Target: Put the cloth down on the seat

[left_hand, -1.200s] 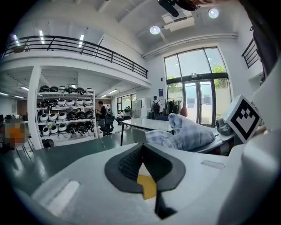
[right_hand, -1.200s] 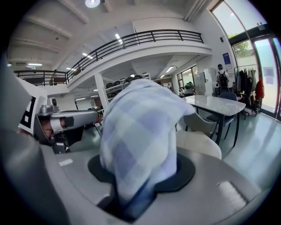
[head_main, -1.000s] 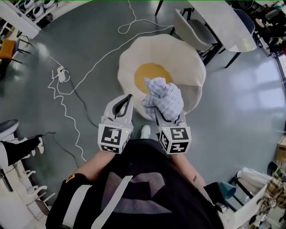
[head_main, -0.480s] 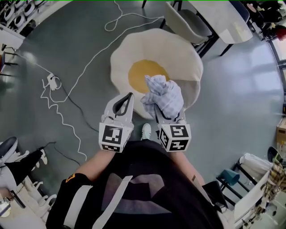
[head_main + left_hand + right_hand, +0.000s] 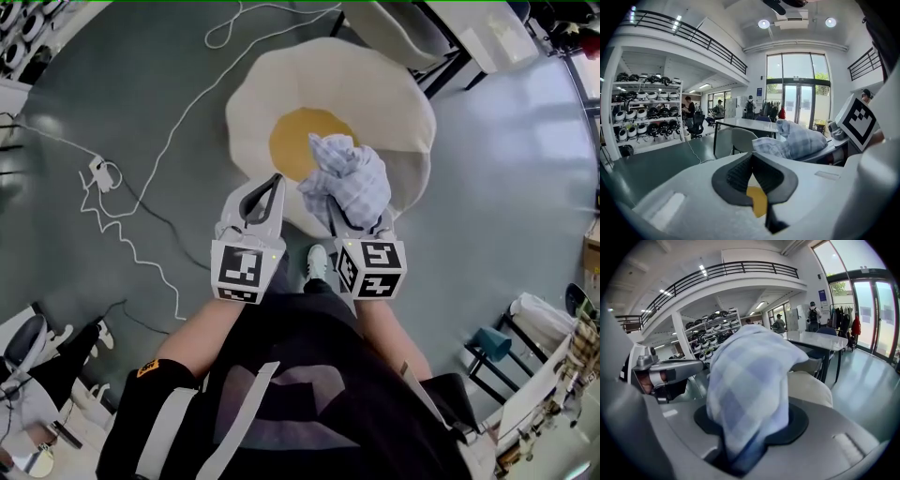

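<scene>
The seat (image 5: 375, 94) is a low cream cushion shaped like a fried egg, with a yellow centre (image 5: 292, 142), lying on the grey floor ahead of me. A bunched blue-and-white checked cloth (image 5: 349, 183) hangs over the seat's near edge, and my right gripper (image 5: 354, 225) is shut on it. In the right gripper view the cloth (image 5: 745, 380) fills the space between the jaws and hides the pads. My left gripper (image 5: 275, 180) is beside it to the left, its tips together and holding nothing. In the left gripper view the cloth (image 5: 797, 140) shows to the right.
White cables (image 5: 141, 216) and a power strip (image 5: 101, 171) trail over the floor at left. A pale chair (image 5: 403, 33) and a white table (image 5: 492, 37) stand behind the seat. My shoe (image 5: 317, 261) is just short of the seat.
Both grippers and the cloth have moved forward and lower toward the seat. The cloth now overlaps the near edge of the yellow centre. The right gripper still holds the cloth.
</scene>
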Available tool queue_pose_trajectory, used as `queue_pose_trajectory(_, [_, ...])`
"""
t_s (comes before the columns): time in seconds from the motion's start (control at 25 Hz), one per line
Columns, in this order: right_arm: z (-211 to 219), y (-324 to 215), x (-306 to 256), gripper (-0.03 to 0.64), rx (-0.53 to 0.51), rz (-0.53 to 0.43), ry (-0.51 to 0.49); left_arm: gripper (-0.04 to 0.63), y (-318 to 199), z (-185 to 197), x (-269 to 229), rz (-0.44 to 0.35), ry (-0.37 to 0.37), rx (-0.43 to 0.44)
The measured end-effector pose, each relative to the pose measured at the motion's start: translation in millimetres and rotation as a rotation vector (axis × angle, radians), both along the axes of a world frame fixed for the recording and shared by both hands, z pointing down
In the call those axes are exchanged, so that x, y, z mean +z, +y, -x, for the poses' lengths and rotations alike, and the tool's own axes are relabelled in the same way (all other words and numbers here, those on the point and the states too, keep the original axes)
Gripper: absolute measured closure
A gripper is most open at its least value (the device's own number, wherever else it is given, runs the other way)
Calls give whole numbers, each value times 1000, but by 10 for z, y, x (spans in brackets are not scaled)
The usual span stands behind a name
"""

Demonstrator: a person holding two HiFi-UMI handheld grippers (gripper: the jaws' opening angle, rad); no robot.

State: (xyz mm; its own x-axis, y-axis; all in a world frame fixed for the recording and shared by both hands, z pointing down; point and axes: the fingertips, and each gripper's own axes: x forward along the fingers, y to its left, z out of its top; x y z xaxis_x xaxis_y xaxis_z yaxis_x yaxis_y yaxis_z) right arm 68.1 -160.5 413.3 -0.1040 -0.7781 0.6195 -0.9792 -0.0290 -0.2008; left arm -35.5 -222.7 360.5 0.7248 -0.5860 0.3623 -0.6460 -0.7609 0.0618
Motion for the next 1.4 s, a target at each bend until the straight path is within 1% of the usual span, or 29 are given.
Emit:
queue_pose_trajectory(0.12, [4,-94,115,411,28,20,-1,597,-111,10,120,16,-1,17])
queue_pose_trajectory(0.28, [36,-200,245,411,61,52,0,597,-216,11,284,48,3,67])
queue_pose_trajectory(0.48, [-28,-370,441,411,98,76,15,597,-402,-47,477,53,19,103])
queue_pose_trajectory(0.64, [-26,-469,621,410,98,111,23,597,-558,-61,674,61,2,119])
queue_pose_trajectory(0.84, [-55,-528,759,410,75,133,22,597,-620,-100,811,82,-12,107])
queue_pose_trajectory(1.04, [-152,-604,959,408,47,145,7,597,-638,-217,964,85,-27,86])
queue_pose_trajectory(1.2, [-240,-643,1215,407,31,163,-4,597,-652,-276,1198,100,-44,59])
queue_pose_trajectory(1.4, [-384,-688,1671,405,33,204,-16,597,-701,-325,1604,140,-71,22])
